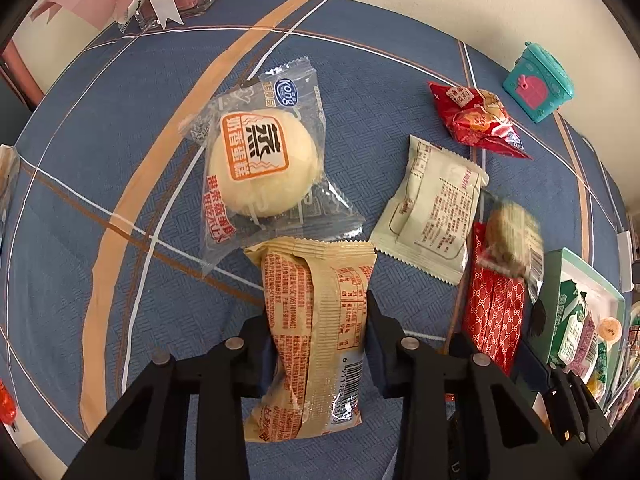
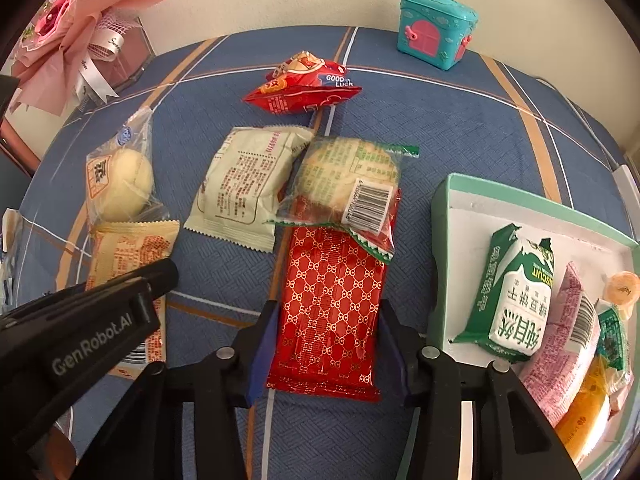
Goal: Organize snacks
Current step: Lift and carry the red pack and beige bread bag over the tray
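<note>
Two grippers are at work on a blue checked cloth [image 1: 380, 92], and we take the left wrist view first. Our left gripper [image 1: 318, 344] has its fingers pressed against both long sides of a tan packet [image 1: 316, 320], which lies lengthwise between them on the cloth. Just beyond the packet's far end lies a clear-wrapped bun [image 1: 262, 168], their wrappers touching. To the right lies a cream packet [image 1: 436, 208], and farther toward the cloth's far edge a red pouch [image 1: 478, 120]. A teal toy box [image 1: 538, 80] stands near the far right corner. A red bar [image 1: 494, 312] lies right of our fingers with a blurred biscuit pack [image 1: 512, 240] over its far end.

From the right wrist view, our right gripper [image 2: 326, 344] straddles the red bar [image 2: 332, 304]; the fingers sit against its long edges, though we cannot tell whether they are squeezing it. The biscuit pack [image 2: 348, 180] overlaps the bar's far end and touches the cream packet [image 2: 244, 184] at its left. The red pouch [image 2: 304, 84] lies beyond, well apart from us. At the right edge a green tray [image 2: 440, 240] holds a green-and-white biscuit pack [image 2: 516, 292], a pink packet [image 2: 564, 344] and smaller sweets. Our left gripper [image 2: 100, 308] shows at the lower left over the tan packet [image 2: 128, 252], with the bun [image 2: 122, 188] beyond. A pink bouquet [image 2: 76, 36] stands at the far left corner, the toy box [image 2: 436, 36] at the far edge.
</note>
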`<state>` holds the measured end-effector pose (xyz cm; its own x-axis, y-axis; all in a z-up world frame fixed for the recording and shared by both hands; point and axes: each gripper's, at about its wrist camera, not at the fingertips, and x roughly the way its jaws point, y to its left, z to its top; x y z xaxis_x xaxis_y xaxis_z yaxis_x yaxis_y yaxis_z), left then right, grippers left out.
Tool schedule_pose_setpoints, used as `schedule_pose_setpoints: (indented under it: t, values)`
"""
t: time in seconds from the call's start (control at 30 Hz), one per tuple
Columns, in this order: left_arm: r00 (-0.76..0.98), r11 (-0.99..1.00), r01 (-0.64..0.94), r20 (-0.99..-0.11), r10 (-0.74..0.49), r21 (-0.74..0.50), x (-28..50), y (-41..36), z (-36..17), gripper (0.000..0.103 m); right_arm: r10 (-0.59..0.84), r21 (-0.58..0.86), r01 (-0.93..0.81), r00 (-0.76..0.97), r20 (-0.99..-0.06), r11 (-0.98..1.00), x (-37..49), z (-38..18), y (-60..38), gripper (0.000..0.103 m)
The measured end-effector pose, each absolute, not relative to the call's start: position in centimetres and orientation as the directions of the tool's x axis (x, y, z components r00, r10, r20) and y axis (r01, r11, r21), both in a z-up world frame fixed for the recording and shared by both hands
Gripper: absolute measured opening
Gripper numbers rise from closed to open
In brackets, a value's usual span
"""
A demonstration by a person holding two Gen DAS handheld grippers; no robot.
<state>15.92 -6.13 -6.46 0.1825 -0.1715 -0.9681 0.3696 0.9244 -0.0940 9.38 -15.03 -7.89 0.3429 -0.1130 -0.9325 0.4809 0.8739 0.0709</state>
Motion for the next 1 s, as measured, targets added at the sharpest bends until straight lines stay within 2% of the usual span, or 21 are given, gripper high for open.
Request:
schedule_pose_setpoints:
  t: [0.43, 1.0]
  values:
    - [0.185, 0.911, 0.402, -0.967, -0.177, -0.090, 12.7, -5.4, -5.3, 0.037, -0.049, 0.124, 0.489, 0.325, -0.944, 0.864, 6.9, -7.5, -14.4, 0.048]
    - [0.331, 0.915, 0.400, -0.922, -0.203, -0.058, 10.2, -3.9, 0.8, 0.037, 0.041, 0.254, 0.487, 0.407, -0.913, 0.836, 1.6, -3.6, -15.8, 0.047]
